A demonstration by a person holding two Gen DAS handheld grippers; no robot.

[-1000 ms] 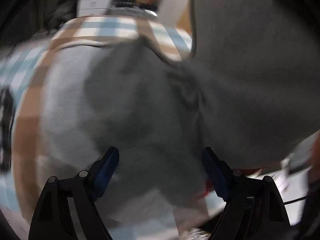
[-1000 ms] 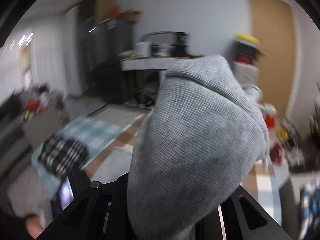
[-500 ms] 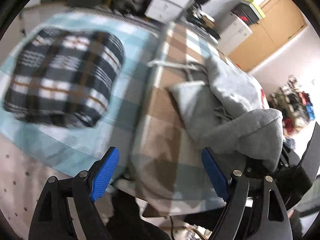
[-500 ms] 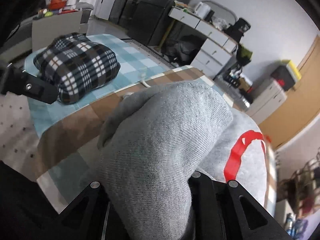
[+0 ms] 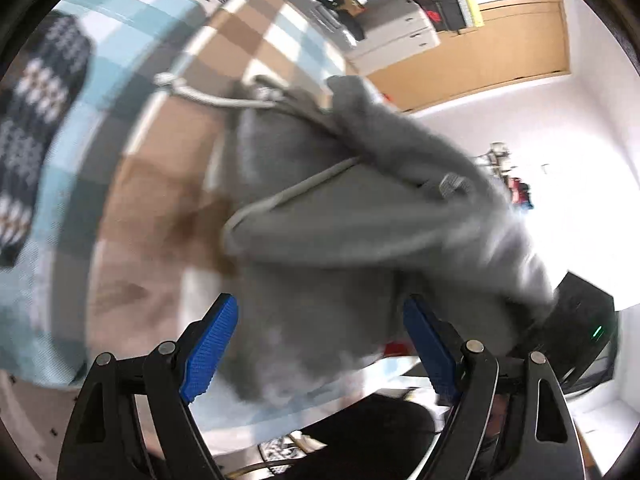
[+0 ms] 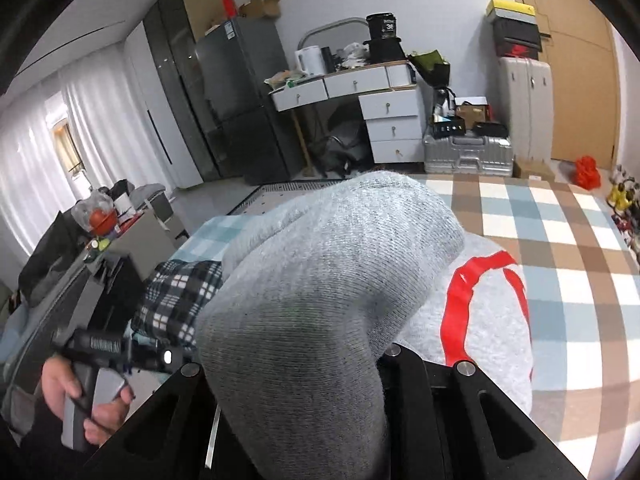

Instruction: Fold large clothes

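1. Between the right claw's [image 6: 304, 364] black arms a thick fold of the grey hoodie [image 6: 320, 280] is pinched tight, bulging up over it.
2. Just beyond that claw, the hoodie's body with its red print [image 6: 460, 304] lies on the checked bedspread [image 6: 560, 240].
3. Left of it, a folded plaid blanket [image 6: 176, 300] sits on the bed.
4. The left claw [image 5: 320, 348] is spread wide, blue pads [image 5: 210, 350] either side of grey cloth, gripping nothing.
5. A hand [image 6: 72, 396] holds its handle.
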